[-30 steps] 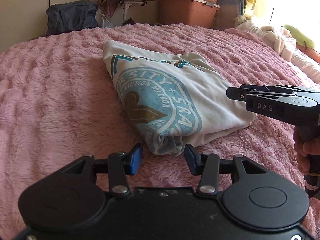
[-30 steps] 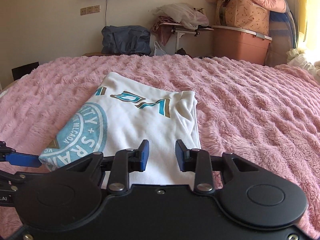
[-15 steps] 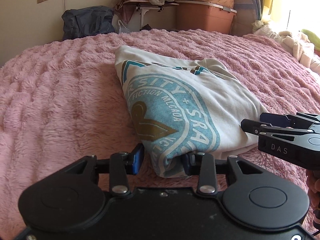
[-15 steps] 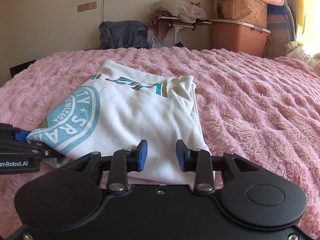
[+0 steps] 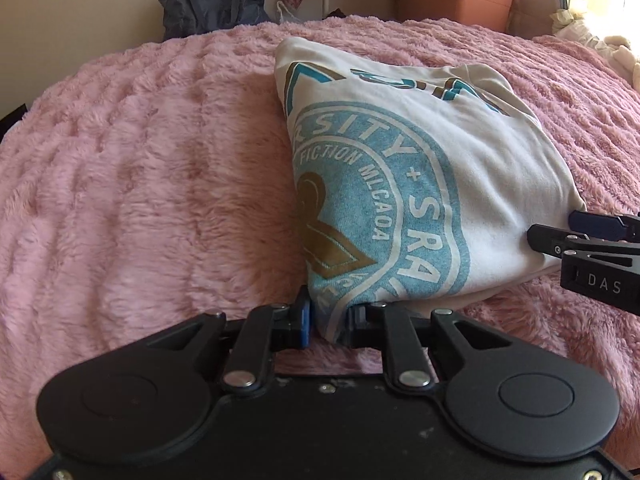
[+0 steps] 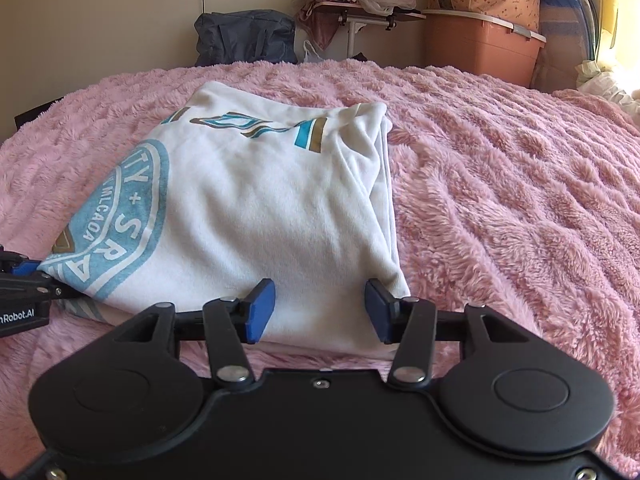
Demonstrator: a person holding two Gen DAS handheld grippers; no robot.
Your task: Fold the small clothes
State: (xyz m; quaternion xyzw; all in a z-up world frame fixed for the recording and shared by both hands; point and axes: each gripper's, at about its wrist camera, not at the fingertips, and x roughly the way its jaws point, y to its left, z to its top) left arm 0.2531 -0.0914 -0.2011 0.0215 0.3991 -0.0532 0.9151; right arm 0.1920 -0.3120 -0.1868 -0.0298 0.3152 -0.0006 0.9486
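A folded white T-shirt (image 5: 400,184) with a blue round print lies on the pink fluffy blanket (image 5: 160,184). My left gripper (image 5: 326,316) is shut on the shirt's near printed corner, the cloth pinched between its blue pads. In the right wrist view the same shirt (image 6: 260,208) fills the middle, and the left gripper (image 6: 20,276) shows at the left edge on that corner. My right gripper (image 6: 320,304) sits at the shirt's near plain edge. Its jaws are opening, with the cloth between the pads but not pressed. From the left wrist view the right gripper (image 5: 560,232) reaches in from the right.
The pink blanket (image 6: 500,200) covers the whole bed. Beyond its far edge stand a dark bag (image 6: 246,36), a small table heaped with clothes (image 6: 360,0) and a brown storage box (image 6: 480,48). Pale bedding (image 5: 600,40) lies at the right.
My left jaws have closed onto the shirt's near corner. My right jaws have spread wider. Both grippers have sunk closer to the shirt.
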